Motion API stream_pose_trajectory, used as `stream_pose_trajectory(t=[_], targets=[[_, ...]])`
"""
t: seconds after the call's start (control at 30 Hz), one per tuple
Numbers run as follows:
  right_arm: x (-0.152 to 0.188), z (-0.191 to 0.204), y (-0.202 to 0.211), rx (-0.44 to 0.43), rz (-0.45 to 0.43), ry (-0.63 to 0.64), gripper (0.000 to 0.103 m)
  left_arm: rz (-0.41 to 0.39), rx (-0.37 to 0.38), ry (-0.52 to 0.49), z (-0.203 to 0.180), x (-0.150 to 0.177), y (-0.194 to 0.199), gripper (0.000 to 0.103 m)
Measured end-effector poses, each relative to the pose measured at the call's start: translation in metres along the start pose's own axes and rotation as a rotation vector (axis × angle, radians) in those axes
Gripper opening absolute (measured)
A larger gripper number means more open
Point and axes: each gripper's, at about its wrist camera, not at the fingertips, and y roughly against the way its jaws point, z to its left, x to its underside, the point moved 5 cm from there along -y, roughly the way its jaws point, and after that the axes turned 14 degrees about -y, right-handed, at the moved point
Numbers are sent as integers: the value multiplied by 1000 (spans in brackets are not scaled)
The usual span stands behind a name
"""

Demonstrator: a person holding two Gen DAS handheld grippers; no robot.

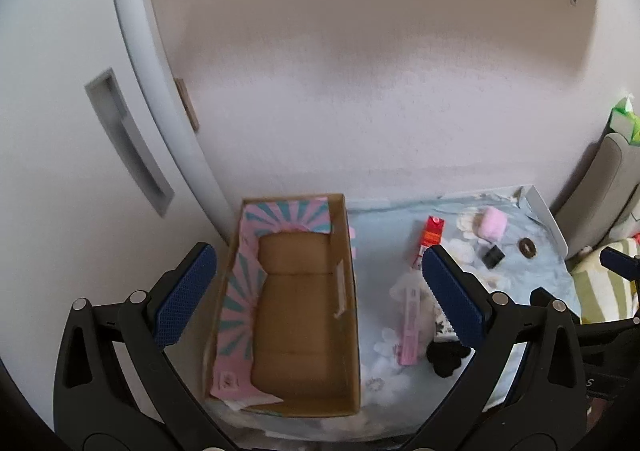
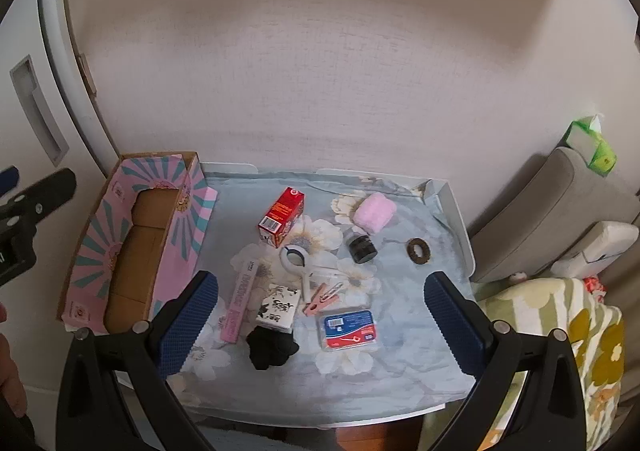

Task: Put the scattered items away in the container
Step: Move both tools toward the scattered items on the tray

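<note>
Black cloth [image 2: 271,347]; flat case [image 2: 348,329] beside; box [image 2: 184,235] leftward.

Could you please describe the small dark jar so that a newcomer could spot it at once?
Start at the floral cloth, then find the fluffy pink roll near its far edge. The dark jar stands just in front of it, the only squat black cylinder there.

The cardboard box [image 2: 136,247] is matt brown inside, with pink-and-teal printed paper on its walls. A soft floral cloth [image 2: 400,331] covers the table. The red carton [image 2: 282,217] is slightly glossy card; the pink roll [image 2: 374,215] looks fluffy. The blue-and-red packet [image 2: 349,329] shines like clear plastic. Both grippers' pads [image 1: 186,293] are blue, rough-textured rubber on matt black plastic arms.
</note>
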Motion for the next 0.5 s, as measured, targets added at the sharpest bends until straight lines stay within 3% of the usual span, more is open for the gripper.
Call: stream_pose_trajectory(t=[0.17,0.27,0.37,0.5], targets=[[-2,0,-2,7,4,-5,102,-14,-7,29,1,-1,0,102],[-3,-2,-2,48,-3,-14,102,39,69,89,0,1,-6,102],[-4,-7,-1,15,-6,-55,102,103,132,155,1,5,-16,102],[-5,-10,1,25,-26,-47,102,-10,169,233,11,7,-7,102]])
